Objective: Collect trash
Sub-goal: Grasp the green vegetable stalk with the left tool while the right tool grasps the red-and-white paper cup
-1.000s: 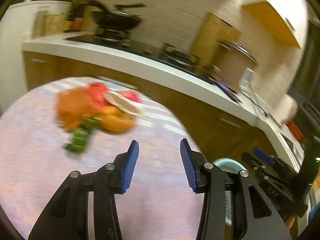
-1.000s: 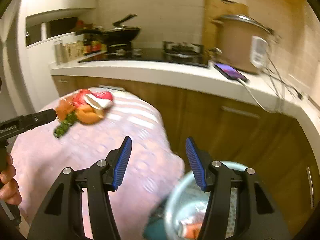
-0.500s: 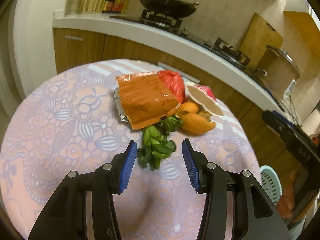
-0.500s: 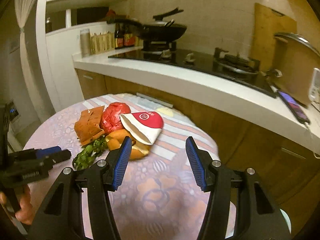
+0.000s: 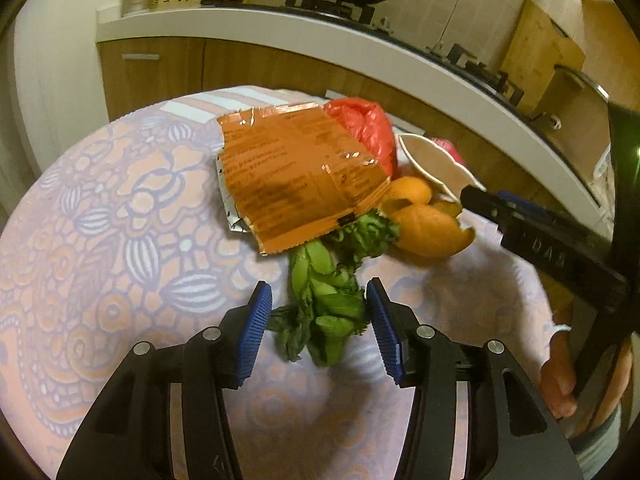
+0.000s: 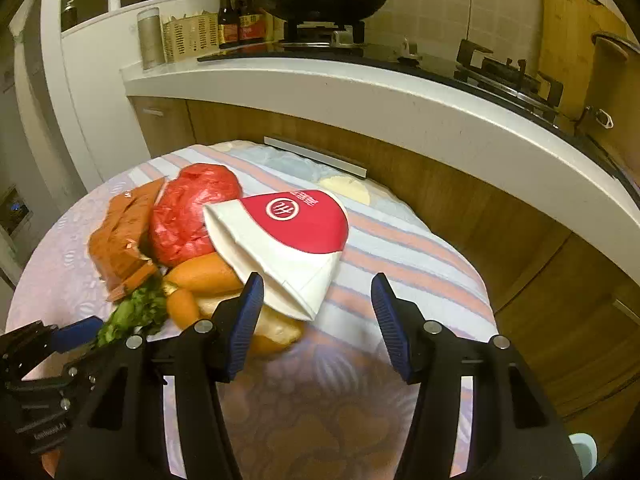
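Note:
A pile of trash lies on the round table with the floral cloth (image 5: 120,240): an orange foil wrapper (image 5: 292,176), a red plastic bag (image 5: 364,128), a flattened red-and-white paper cup (image 6: 288,232), orange peels (image 5: 424,228) and a bunch of wilted greens (image 5: 324,296). My left gripper (image 5: 319,292) is open low over the cloth, with the greens lying between its blue pads and not squeezed. My right gripper (image 6: 317,280) is open too, hovering at the near corner of the paper cup, its left finger in front of the peels (image 6: 204,276).
A white kitchen counter (image 6: 360,84) with wooden cabinet fronts runs close behind the table, carrying a wok, bottles and a basket. A pale blue bin rim (image 6: 582,446) shows low right of the table. A hand (image 5: 560,380) holds the right gripper.
Both grippers swung from the bin side toward the trash pile and came lower. The left one now straddles the greens and the right one has reached the paper cup.

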